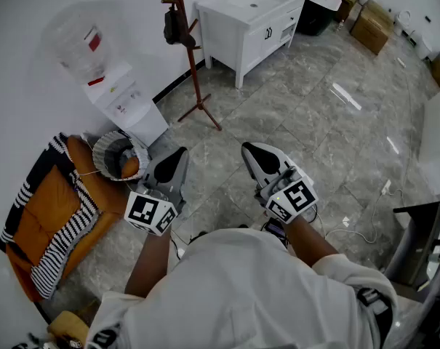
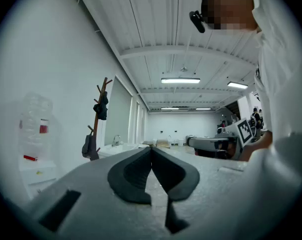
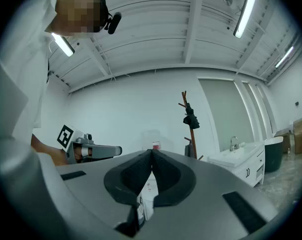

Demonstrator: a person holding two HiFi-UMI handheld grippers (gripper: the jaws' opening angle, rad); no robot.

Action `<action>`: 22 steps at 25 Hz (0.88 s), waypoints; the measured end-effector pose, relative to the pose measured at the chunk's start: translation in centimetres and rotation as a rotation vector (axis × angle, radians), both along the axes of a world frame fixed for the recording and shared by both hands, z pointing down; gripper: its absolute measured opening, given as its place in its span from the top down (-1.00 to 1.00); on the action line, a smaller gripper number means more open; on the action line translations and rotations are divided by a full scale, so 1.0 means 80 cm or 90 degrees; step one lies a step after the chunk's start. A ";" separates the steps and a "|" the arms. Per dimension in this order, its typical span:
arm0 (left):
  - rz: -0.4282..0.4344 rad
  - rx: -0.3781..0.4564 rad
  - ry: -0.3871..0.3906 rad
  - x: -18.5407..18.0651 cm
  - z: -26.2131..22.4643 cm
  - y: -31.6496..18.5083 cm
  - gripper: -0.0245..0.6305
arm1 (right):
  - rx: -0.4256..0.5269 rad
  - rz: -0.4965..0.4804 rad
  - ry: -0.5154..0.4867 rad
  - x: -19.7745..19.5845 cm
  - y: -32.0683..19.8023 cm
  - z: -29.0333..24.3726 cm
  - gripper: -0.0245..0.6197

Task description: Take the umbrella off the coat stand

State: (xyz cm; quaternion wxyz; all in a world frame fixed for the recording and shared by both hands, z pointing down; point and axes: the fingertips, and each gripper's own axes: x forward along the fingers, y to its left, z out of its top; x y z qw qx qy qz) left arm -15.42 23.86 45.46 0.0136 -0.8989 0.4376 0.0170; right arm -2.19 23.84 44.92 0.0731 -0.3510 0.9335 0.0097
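A red-brown coat stand [image 1: 190, 57] rises from the tiled floor at the top centre of the head view, well ahead of both grippers. A dark folded umbrella [image 1: 172, 26] hangs from one of its lower hooks, and another dark item sits at the top. The stand [image 2: 96, 124] and the hanging umbrella [image 2: 88, 146] show far off at the left of the left gripper view. In the right gripper view the stand [image 3: 191, 134] is right of centre. My left gripper [image 1: 180, 153] [image 2: 151, 149] and right gripper [image 1: 247, 148] [image 3: 151, 151] are side by side, both shut and empty.
A water dispenser [image 1: 114, 97] stands by the wall left of the stand. A white sink cabinet [image 1: 249, 20] stands to the stand's right. An orange striped cushion [image 1: 49, 217] and a woven basket [image 1: 118, 155] lie at the left. Cardboard boxes [image 1: 372, 24] are far right, and cables [image 1: 365, 217] cross the floor.
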 end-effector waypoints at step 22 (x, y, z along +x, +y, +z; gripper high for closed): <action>-0.022 0.008 0.007 0.056 -0.048 -0.039 0.88 | 0.056 -0.030 -0.037 0.093 -0.024 -0.040 0.88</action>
